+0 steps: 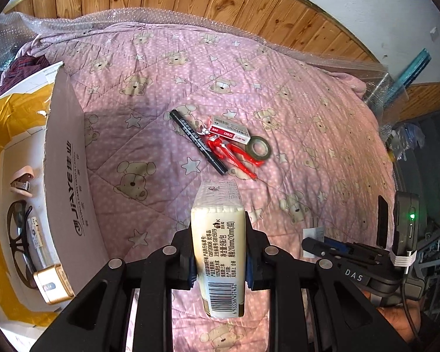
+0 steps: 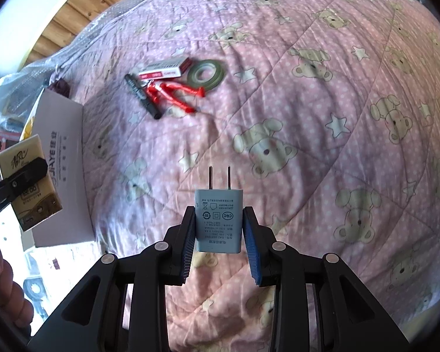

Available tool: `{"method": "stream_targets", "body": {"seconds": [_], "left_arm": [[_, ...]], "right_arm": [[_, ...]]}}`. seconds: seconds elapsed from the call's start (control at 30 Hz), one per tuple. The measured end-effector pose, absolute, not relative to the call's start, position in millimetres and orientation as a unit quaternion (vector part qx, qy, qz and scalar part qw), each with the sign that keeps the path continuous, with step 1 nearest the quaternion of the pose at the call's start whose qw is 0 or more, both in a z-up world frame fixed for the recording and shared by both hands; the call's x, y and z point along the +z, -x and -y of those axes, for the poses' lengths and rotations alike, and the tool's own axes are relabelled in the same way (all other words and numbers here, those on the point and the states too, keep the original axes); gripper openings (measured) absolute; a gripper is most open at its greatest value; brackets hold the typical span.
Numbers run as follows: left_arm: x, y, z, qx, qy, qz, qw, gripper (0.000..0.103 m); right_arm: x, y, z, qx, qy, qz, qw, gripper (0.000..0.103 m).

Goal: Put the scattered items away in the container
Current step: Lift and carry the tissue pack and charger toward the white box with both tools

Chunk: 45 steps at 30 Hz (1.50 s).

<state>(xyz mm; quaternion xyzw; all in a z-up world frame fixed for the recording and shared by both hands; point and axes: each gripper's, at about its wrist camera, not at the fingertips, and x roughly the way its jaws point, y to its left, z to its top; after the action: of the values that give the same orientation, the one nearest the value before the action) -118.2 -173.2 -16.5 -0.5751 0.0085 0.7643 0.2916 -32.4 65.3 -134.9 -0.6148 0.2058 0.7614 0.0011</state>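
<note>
The left tongs (image 1: pixel 220 259) are clamped on a cream plastic-wrapped tissue pack (image 1: pixel 218 246), its long axis pointing forward along the fingers, barcode end nearest the camera, held above the pink bear-print quilt (image 1: pixel 293 94) just beside the white cardboard box (image 1: pixel 70 170). The right tongs (image 2: pixel 219 243) grip a pale grey two-pin plug adapter (image 2: pixel 218 220) — prongs pointing forward. Ahead on the quilt lie a black marker pen (image 1: pixel 198 142), red-handled pliers (image 1: pixel 234 154), a red-and-white small carton (image 1: pixel 230 129) and an olive tape roll (image 1: pixel 259 147) — clustered, touching.
</note>
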Motion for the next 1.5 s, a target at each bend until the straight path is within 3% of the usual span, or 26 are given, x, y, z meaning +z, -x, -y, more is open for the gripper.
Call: {"method": "stream_targets", "body": {"seconds": [1.5], "left_arm": [[14, 103, 239, 0.79, 0.539, 0.03, 0.289, 0.025]], "right_arm": [[-74, 41, 40, 0.793, 0.599, -0.029, -0.108, 0.033]]}}
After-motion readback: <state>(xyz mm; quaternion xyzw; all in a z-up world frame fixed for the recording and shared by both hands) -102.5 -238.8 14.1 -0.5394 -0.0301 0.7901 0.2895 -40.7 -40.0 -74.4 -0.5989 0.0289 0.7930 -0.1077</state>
